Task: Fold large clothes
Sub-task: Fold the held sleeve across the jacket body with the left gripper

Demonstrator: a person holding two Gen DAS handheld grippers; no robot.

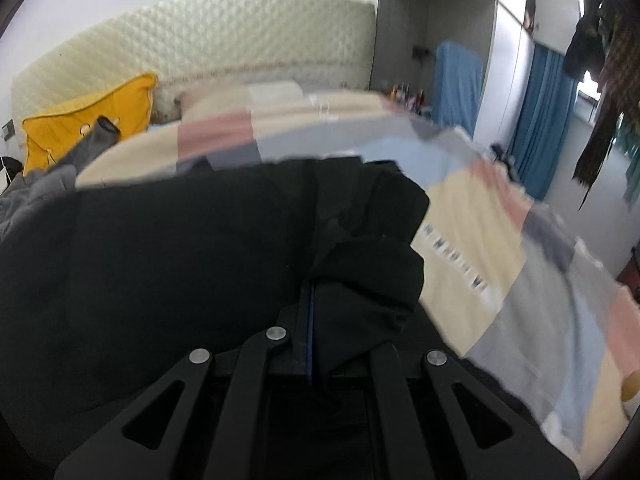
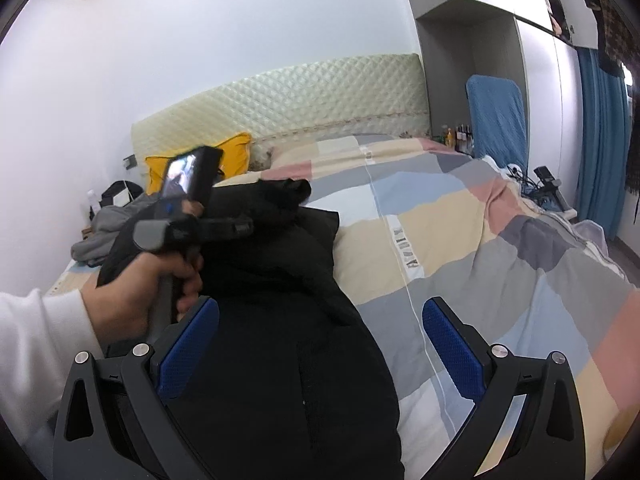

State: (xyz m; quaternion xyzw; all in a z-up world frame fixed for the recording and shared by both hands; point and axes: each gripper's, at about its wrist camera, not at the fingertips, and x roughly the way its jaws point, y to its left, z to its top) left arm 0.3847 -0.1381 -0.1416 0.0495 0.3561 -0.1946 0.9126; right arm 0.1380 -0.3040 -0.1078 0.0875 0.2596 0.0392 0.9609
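Black garment [image 2: 280, 320] on patchwork quilt [image 2: 460, 240], left claw [image 1: 310, 344] pinching its fabric, right claw [image 2: 320, 344] spread, left hand [image 2: 148, 292] visible only from right wrist.

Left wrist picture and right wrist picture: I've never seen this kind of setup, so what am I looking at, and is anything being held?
There is no robot here. A person holds a two-finger gripper in each hand, and each gripper carries a fisheye camera looking out along its fingers.

The left wrist view shows the left gripper shut on a bunched fold of the black garment, which fills the lower frame.

The right wrist view shows the right gripper open above that garment, its blue pads wide apart and holding nothing. In that view you can also see the person's left hand gripping the other tool's handle.

The garment lies on a bed with a patchwork quilt. A yellow pillow and some grey clothes sit near the headboard.
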